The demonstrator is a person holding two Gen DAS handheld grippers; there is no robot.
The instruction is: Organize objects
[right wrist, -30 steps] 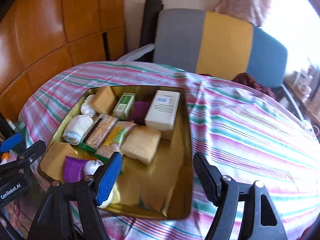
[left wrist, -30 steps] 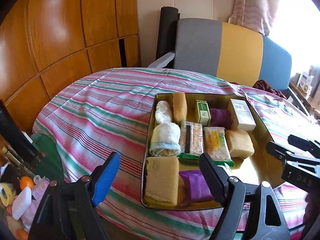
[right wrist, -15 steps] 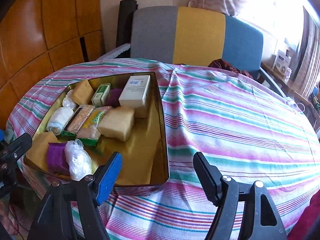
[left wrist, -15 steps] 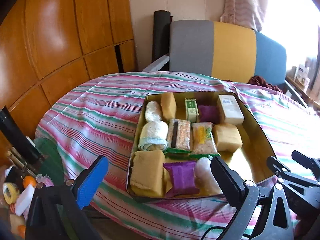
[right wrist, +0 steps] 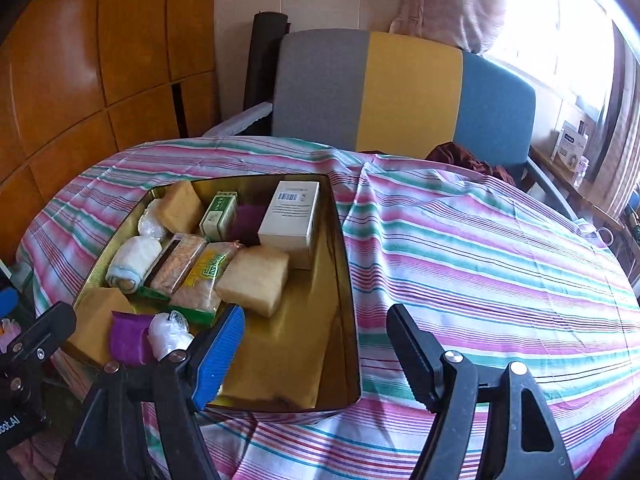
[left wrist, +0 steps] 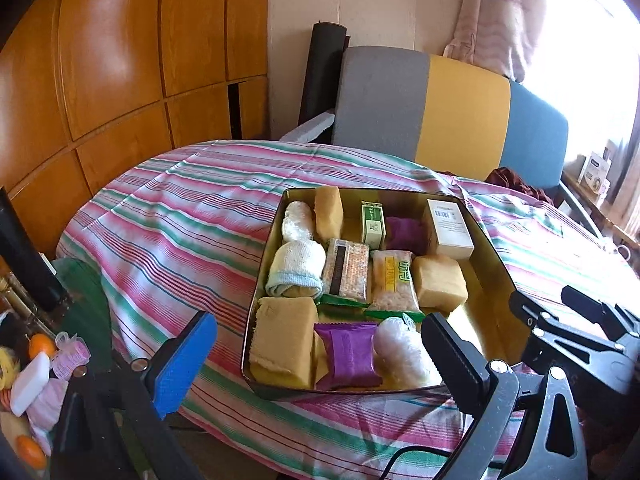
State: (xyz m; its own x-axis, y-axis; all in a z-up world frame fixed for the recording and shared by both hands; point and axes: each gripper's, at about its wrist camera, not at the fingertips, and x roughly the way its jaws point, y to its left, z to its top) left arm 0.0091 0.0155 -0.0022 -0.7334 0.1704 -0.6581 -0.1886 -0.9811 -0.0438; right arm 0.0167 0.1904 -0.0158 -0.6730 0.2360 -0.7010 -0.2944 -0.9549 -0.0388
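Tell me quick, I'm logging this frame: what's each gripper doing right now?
Left gripper: open, holding nothing, near the gold tin.
Right gripper: open, holding nothing.

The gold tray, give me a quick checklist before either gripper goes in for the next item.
1. Left gripper open, holding nothing: ok.
2. Right gripper open, holding nothing: ok.
3. Gold tray lies flat on the striped tablecloth: ok.
4. Bare floor on the tray's right side for another item: ok.
5. Purple packet at the near edge unobstructed from above: ok.
6. Which item goes next: cannot tell.
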